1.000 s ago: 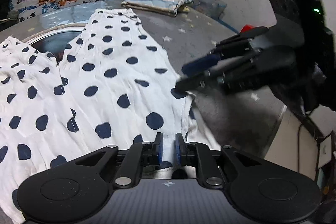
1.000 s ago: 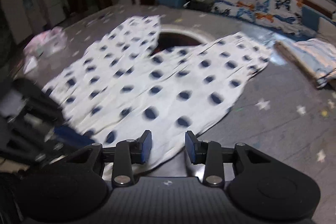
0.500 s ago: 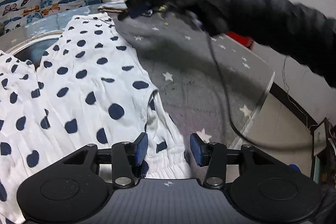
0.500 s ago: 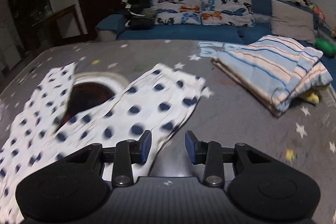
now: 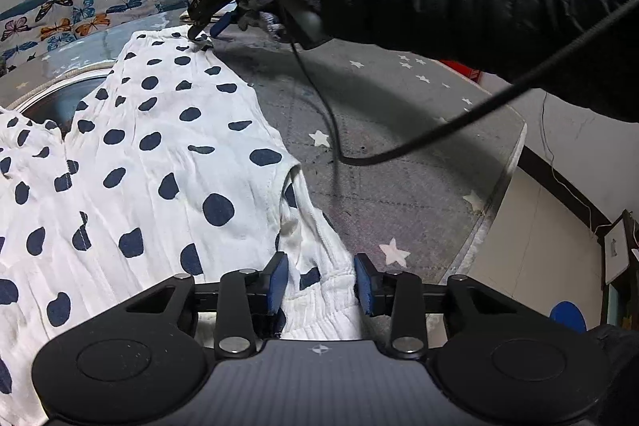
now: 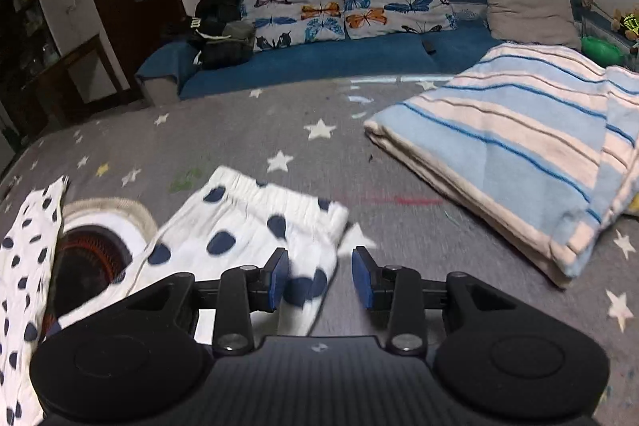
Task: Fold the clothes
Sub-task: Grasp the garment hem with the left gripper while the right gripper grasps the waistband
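Polka-dot trousers [image 5: 167, 162] are spread flat on the star-patterned bed cover [image 5: 399, 154], filling the left of the frame. The fabric is judged thin, limp, easily wrinkled; best taken at the gathered hems. Left gripper [image 5: 319, 284] fingers, just narrowed, straddle one hem unpinched. Right gripper [image 6: 319, 276] fingers are parted over the far hem.

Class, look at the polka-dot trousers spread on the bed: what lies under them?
Under the polka-dot trousers lies the grey star-print bedcover. A round dark patch with a pale rim shows between the legs; the rest is covered.
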{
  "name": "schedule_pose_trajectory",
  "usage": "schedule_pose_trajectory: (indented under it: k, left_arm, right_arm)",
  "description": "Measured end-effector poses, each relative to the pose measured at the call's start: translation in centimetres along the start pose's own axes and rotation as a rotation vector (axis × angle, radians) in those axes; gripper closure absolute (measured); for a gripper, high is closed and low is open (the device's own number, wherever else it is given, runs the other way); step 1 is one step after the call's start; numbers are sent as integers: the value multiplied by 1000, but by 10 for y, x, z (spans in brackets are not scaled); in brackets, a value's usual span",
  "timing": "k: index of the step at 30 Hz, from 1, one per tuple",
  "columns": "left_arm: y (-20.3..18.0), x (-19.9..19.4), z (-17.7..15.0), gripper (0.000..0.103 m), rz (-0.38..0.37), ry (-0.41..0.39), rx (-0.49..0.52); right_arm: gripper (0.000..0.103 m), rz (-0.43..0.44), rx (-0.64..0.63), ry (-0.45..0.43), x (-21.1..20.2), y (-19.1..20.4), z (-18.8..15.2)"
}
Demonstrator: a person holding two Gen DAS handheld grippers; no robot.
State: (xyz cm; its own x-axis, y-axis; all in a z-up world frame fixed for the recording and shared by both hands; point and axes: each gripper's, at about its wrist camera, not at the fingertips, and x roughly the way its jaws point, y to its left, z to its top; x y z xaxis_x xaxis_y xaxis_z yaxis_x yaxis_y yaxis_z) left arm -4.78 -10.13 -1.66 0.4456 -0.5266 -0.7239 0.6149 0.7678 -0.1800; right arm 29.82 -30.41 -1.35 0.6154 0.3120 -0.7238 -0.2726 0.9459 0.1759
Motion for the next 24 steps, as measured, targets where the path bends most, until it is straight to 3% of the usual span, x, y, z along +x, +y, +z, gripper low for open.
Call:
schedule_pose_trajectory:
  k: [2,6,8,13,24]
  left_arm:
    - [0,0,0,68,3,0,-1]
    - [-2,1,0,74,16,0,7]
    - [-1,1,0,82,20,-2,1]
    - [2,-4,-1,91,18,-17,-21]
    - [27,-41,-6,93,-29,-117,-163]
  right_arm:
    - [69,-6,10,-4,2,1,2]
    - [96,-43,-25,-7,5,8,2]
    - [100,-51,-17,-14,3,9,3]
    - [101,-62,16,-49,-10,4,7]
    - [102,-65,53,-108,-46,16,30]
